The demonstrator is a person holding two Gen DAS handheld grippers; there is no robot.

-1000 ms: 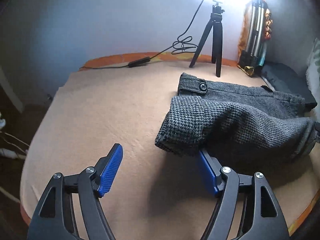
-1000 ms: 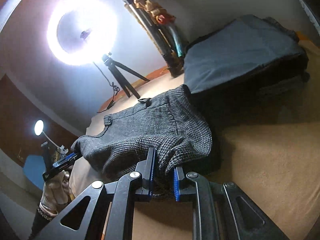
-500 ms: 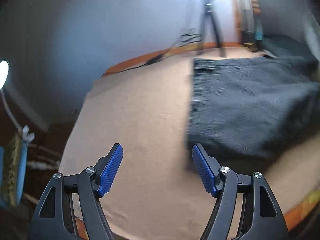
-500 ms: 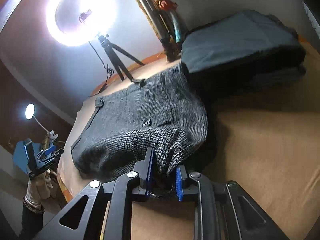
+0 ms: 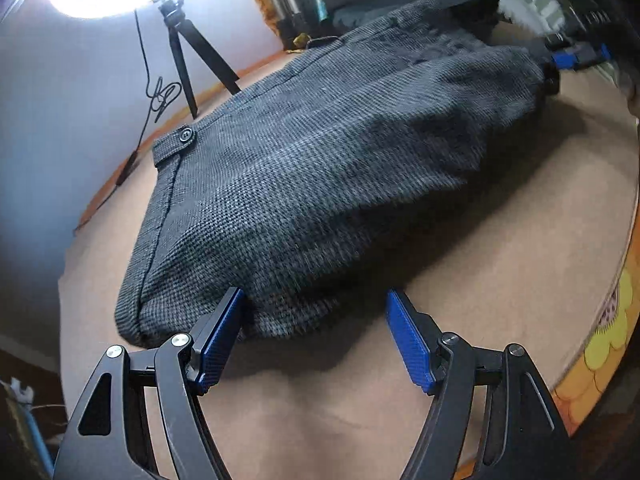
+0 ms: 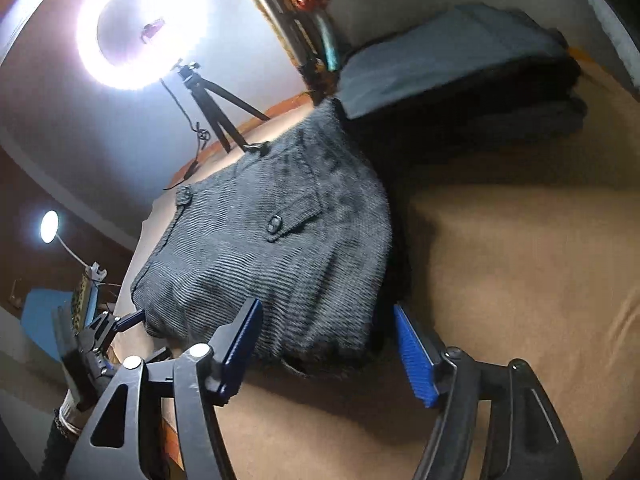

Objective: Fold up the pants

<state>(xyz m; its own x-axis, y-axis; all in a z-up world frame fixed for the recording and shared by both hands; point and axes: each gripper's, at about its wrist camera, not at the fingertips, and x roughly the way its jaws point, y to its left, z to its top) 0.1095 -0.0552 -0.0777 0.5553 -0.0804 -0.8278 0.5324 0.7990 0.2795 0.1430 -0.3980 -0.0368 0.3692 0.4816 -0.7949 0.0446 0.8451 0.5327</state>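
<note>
The grey houndstooth pants (image 5: 320, 168) lie folded in a thick bundle on the tan bed sheet (image 5: 500, 280); in the right wrist view the pants (image 6: 272, 256) show a buttoned pocket flap on top. My left gripper (image 5: 316, 344) is open at the bundle's near left corner, its left pad touching the fabric edge. My right gripper (image 6: 328, 344) is open just in front of the bundle's near right edge, holding nothing. The right gripper also shows far off in the left wrist view (image 5: 572, 58), and the left gripper in the right wrist view (image 6: 100, 332).
A lit ring light on a black tripod (image 6: 212, 104) stands at the bed's far edge with a dangling cable. A stack of dark folded clothes (image 6: 460, 68) lies behind the pants. A floral bed edge (image 5: 608, 320) runs on the right. A small lamp (image 6: 49, 226) glows at the left.
My right gripper has opened and let go of the pants fold, which now lies flat. My left gripper has swung round to the bundle's near left corner.
</note>
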